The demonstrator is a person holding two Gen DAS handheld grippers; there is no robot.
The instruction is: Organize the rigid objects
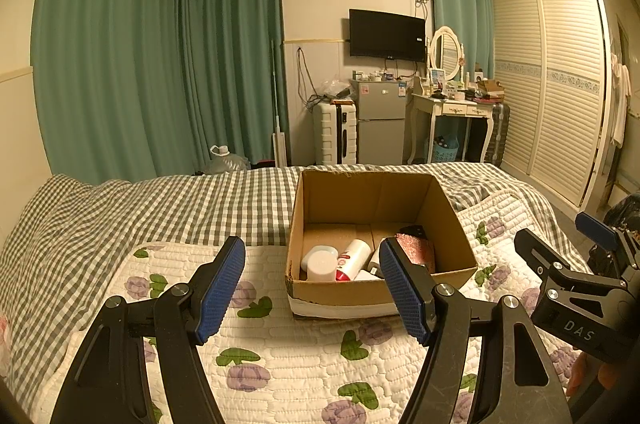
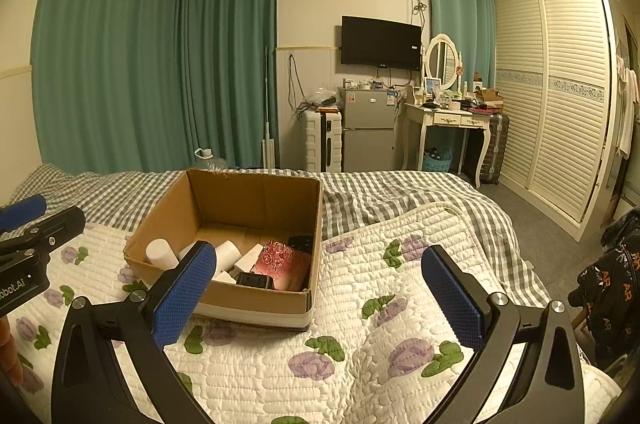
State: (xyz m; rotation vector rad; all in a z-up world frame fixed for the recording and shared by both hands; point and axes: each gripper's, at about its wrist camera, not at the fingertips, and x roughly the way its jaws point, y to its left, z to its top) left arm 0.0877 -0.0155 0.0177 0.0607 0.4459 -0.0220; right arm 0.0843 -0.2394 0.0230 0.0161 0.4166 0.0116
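An open cardboard box [image 1: 348, 290] [image 2: 256, 298] stands on the floral quilt. Inside lie a white round jar [image 1: 320, 264] [image 2: 160, 251], a white bottle with a red end [image 1: 354, 258] [image 2: 228, 252], a pink rose-patterned box [image 1: 418, 248] [image 2: 280, 264] and a small black item [image 2: 251, 280]. My left gripper [image 1: 312, 288] is open and empty, above the quilt just before the box. My right gripper [image 2: 320, 298] is open and empty, to the right of the box. The right gripper also shows at the right edge of the left wrist view [image 1: 568, 256].
The box rests on a white quilt with purple flowers [image 2: 360, 344] over a grey checked bedspread [image 1: 180, 207]. Beyond the bed are green curtains, a suitcase, a small fridge [image 1: 380, 127], a dressing table and a louvred wardrobe [image 2: 560, 95]. A dark bag [image 2: 616, 288] sits at the right.
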